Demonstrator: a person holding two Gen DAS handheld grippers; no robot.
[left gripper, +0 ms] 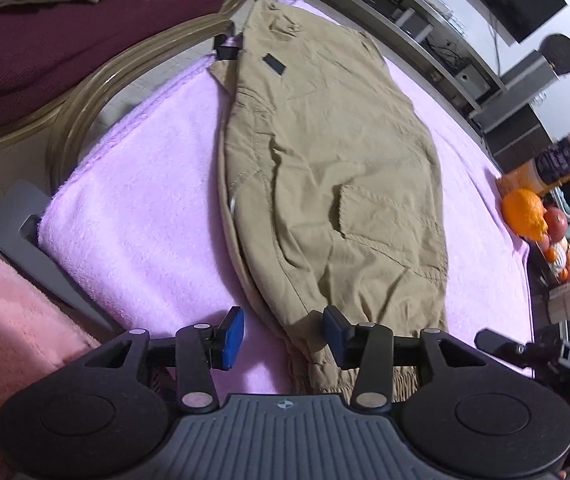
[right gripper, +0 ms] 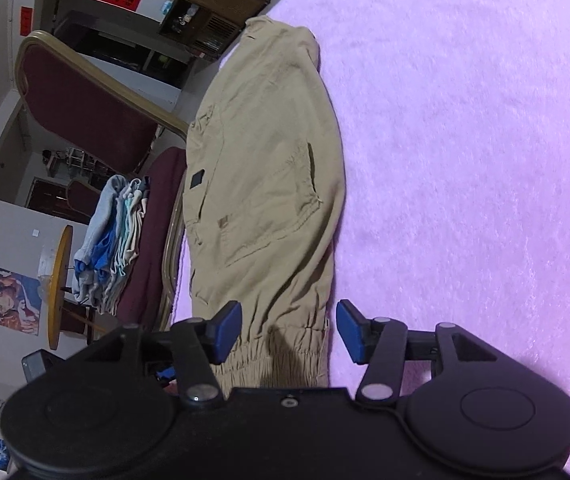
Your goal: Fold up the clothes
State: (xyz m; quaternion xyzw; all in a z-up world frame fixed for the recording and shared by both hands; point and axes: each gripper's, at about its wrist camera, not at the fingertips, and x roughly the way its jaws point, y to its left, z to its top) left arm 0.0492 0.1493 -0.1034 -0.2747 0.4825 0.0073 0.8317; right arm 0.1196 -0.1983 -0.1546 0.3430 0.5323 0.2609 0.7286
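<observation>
1. The khaki trousers (left gripper: 325, 168) lie folded lengthwise, one leg on the other, on the pink blanket (left gripper: 145, 220) over the surface, filling the middle of both frames.
2. In my judgement the lengthwise fold is done; the next move calls for gripping the elastic cuffs (right gripper: 285, 356) at the lower centre and carrying them toward the waist.
3. The left hand-held gripper (left gripper: 283, 334) is about half open, empty, above the cuff end.
4. The right hand-held gripper (right gripper: 289, 332) is also half open, holding nothing.

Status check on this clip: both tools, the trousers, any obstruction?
Left tool open, right tool open, nothing gripped. Khaki trousers folded lengthwise on the pink blanket, cuffs nearest the tools. Nothing lying on the trousers.
</observation>
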